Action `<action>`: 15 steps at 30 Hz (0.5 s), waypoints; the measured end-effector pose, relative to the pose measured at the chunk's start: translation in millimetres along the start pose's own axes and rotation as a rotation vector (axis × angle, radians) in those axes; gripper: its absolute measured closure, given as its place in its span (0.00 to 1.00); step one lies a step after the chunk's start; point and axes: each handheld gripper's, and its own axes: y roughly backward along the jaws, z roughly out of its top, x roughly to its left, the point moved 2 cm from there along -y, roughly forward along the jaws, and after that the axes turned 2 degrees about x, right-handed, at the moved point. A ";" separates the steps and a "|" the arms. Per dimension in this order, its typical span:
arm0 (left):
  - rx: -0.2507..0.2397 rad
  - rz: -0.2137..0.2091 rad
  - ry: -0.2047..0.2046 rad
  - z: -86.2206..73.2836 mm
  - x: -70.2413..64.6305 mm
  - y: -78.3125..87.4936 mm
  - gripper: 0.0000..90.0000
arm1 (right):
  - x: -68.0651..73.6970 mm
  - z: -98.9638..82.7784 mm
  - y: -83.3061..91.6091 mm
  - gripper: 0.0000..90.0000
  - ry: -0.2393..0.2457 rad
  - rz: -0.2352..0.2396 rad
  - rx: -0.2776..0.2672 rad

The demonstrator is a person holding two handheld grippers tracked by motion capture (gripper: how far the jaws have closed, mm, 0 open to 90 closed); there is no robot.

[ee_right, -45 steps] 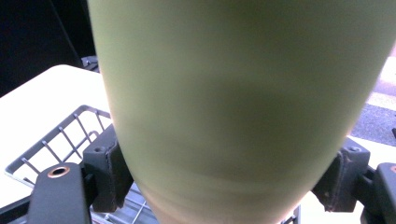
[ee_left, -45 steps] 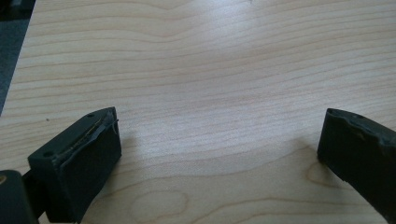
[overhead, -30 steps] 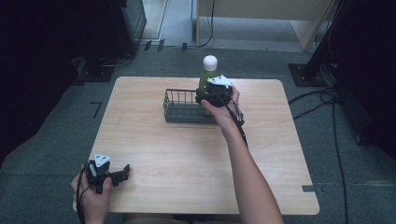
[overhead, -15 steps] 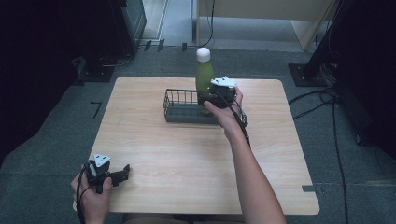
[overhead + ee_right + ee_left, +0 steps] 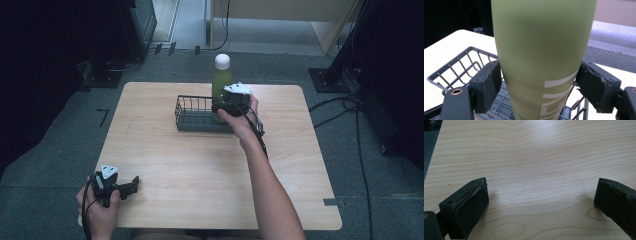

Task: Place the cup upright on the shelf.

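Note:
A green bottle (image 5: 221,82) with a white cap stands upright over the right end of a dark wire basket (image 5: 192,116) at the back of the table. My right gripper (image 5: 220,107) is shut on the bottle's lower body, and its jaws have just been closing on it. In the right gripper view both pads press the bottle (image 5: 541,50) from either side, with the basket (image 5: 456,71) below and behind it. My left gripper (image 5: 129,186) rests at the front left of the table, its jaws open over bare wood (image 5: 541,197).
The light wooden table (image 5: 200,165) stands on grey carpet. Cables (image 5: 345,107) and a stand base lie on the floor to the right. Dark equipment stands beyond the far left corner.
The bottle in my right gripper shifted left and a little up, then came slightly back to the right. The left gripper has not moved.

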 end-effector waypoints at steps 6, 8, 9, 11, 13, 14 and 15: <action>0.001 0.000 -0.001 0.2 -0.1 -0.1 0.00 | -1.4 -0.4 1.7 0.24 0.008 0.009 0.008; 0.001 0.000 -0.001 0.2 0.0 -0.1 0.00 | -1.8 -0.7 2.5 0.24 0.006 0.013 0.010; 0.001 0.000 -0.001 0.2 -0.1 -0.1 0.00 | -2.2 -0.9 3.0 0.24 0.002 0.013 0.010; 0.001 0.000 -0.001 0.1 -0.1 -0.1 0.00 | -3.4 -2.0 3.9 0.21 -0.009 0.016 0.014; 0.001 0.000 -0.001 0.2 0.0 -0.1 0.00 | -3.9 -2.4 4.1 0.21 -0.008 0.017 0.015; 0.001 0.000 -0.001 0.1 -0.1 -0.1 0.00 | -4.4 -3.3 4.7 0.19 -0.011 0.019 0.018; 0.001 0.000 -0.001 0.2 -0.1 -0.1 0.00 | -5.1 -4.2 5.5 0.18 -0.011 0.021 0.022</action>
